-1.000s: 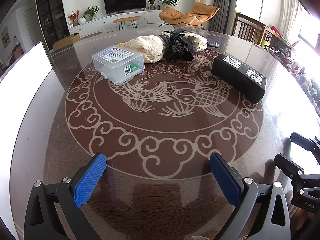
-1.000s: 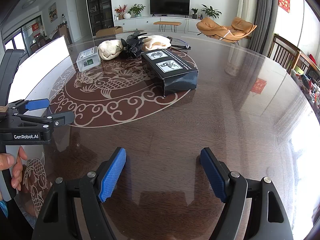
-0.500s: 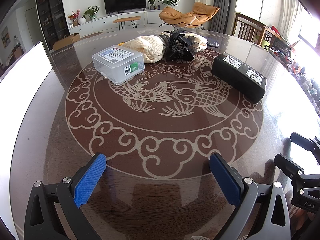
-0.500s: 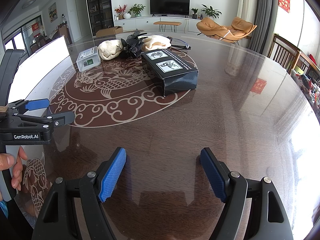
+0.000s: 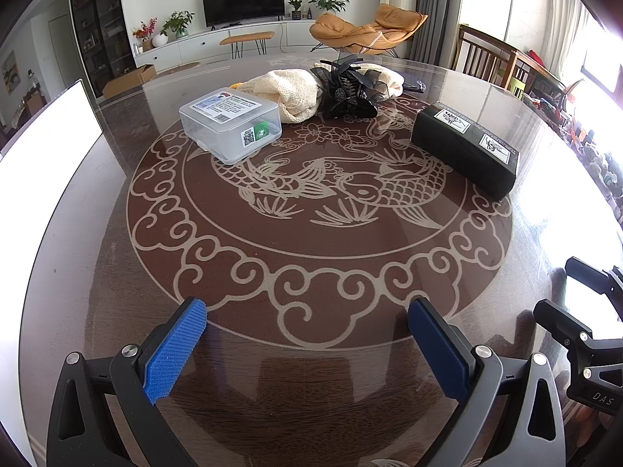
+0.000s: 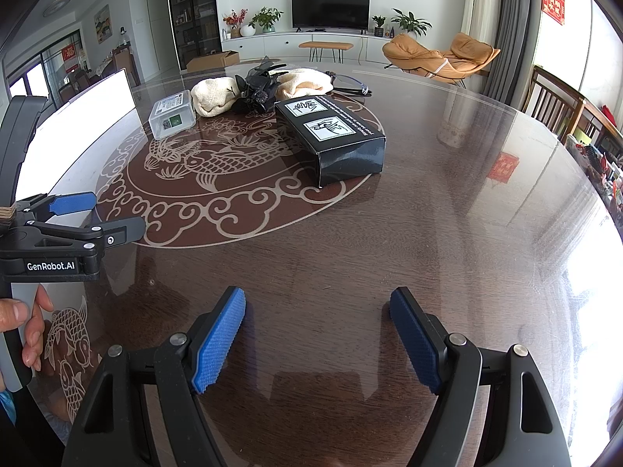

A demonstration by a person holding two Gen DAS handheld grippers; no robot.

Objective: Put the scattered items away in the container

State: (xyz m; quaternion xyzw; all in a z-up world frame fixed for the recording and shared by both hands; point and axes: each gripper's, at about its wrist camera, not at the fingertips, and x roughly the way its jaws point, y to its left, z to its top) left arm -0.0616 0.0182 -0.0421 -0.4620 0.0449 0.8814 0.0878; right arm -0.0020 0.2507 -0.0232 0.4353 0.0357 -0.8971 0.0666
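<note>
Scattered items, far half of round table [image 5: 117,257]:
- Clear lidded plastic box [image 5: 230,126], one, labelled; left part of the inlaid fish medallion [image 5: 323,210]; also in right wrist view [image 6: 172,114].
- Cream knitted cloths, two: one [image 5: 294,91] just right of the plastic box, one [image 6: 307,81] beyond the black pieces.
- Black tangled pieces [image 5: 346,91], one cluster, touching both cloths; make-up cannot be told.
- Black carton [image 5: 465,148], one, two white labels on top; right rim of the medallion, well apart from the plastic box.
- Glasses [image 6: 352,85], one pair, far edge behind the cloths; plain only in right wrist view.

Container: which piece serves cannot be told.

Open room: near half of the table bare from medallion border to near edge; right side bare to the right edge. White panel [image 5: 43,136] stands along the left edge.

Left gripper [image 5: 307,346]: jaws wide apart, nothing between the blue pads, low over the near edge. Right wrist view alone shows its side, [image 6: 74,214], and the hand [image 6: 27,327] on its handle.

Right gripper [image 6: 317,334]: jaws wide apart, nothing held, over bare wood near the near edge; its side enters the left wrist view at [image 5: 584,334].
</note>
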